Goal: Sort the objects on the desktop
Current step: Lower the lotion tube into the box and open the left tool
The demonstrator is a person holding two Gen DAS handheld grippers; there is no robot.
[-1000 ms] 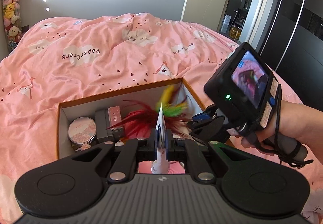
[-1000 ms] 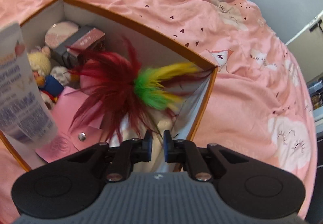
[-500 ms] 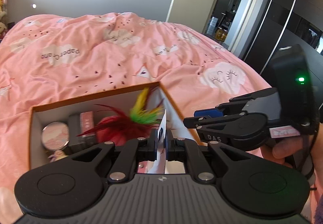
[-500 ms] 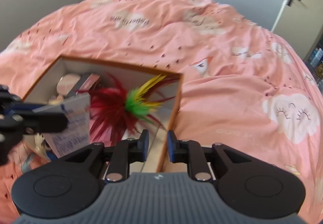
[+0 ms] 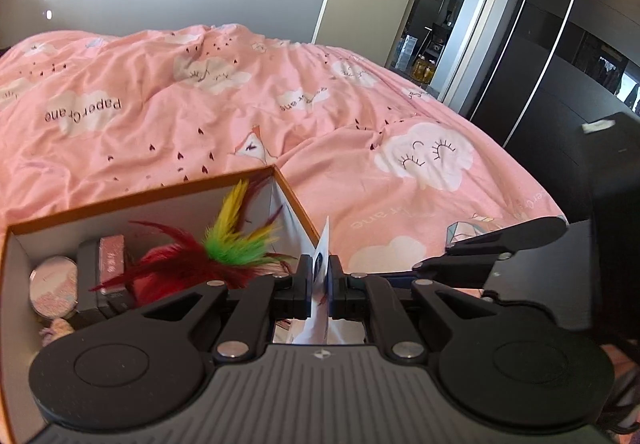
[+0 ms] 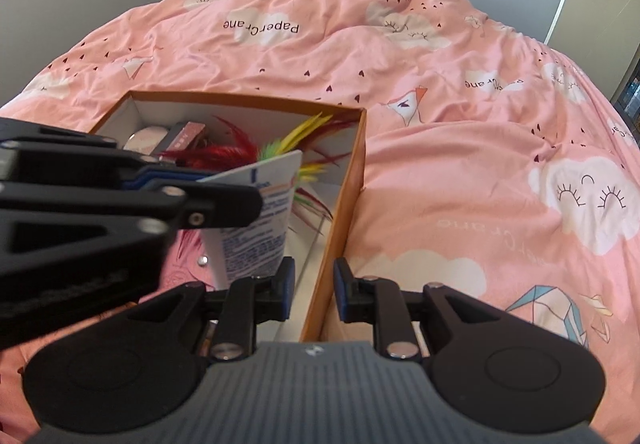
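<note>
Left gripper (image 5: 320,280) pinches white tube (image 6: 256,220) above orange box (image 6: 340,212).

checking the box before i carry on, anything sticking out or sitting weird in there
The feather toy lies askew, its yellow plumes poking above the box at the far right corner. The left gripper holds the white tube over the box.

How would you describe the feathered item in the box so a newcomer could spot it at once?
On the pink bedspread sits an open box with an orange rim and white inside. Against its far right corner lies the feather toy: a spray of dark red plumes tipped with green and yellow, the only feathered thing among the flat, pale cosmetics cases.
</note>
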